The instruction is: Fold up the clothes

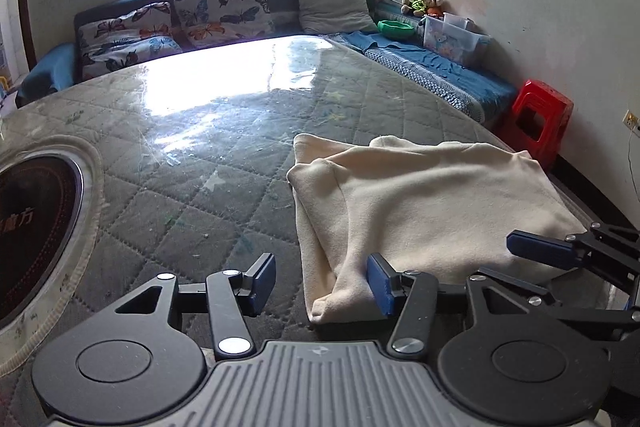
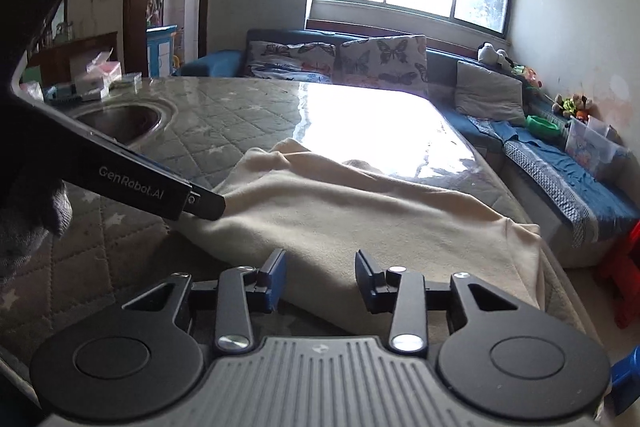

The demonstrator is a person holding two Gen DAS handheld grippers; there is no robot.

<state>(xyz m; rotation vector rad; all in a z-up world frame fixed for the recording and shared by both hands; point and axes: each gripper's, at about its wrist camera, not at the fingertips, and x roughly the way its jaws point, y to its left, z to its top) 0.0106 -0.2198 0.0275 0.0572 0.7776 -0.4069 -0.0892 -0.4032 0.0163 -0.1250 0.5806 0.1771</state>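
Note:
A cream garment (image 1: 420,203) lies folded flat on the quilted table cover, near the table's right front edge. It also shows in the right wrist view (image 2: 360,215). My left gripper (image 1: 322,285) is open, with its jaws on either side of the garment's near left corner, low over the table. My right gripper (image 2: 320,281) is open at the garment's near edge, empty. The right gripper's fingers (image 1: 536,247) show in the left wrist view over the garment's right side. The left gripper's body (image 2: 136,179) crosses the right wrist view at the left.
The table (image 1: 180,155) has a quilted grey cover under glossy plastic and a round inset cooker (image 1: 36,227) at the left. A sofa with butterfly cushions (image 1: 224,7) runs behind. A red stool (image 1: 538,117) stands at the right. Small boxes (image 2: 100,75) sit at the far left.

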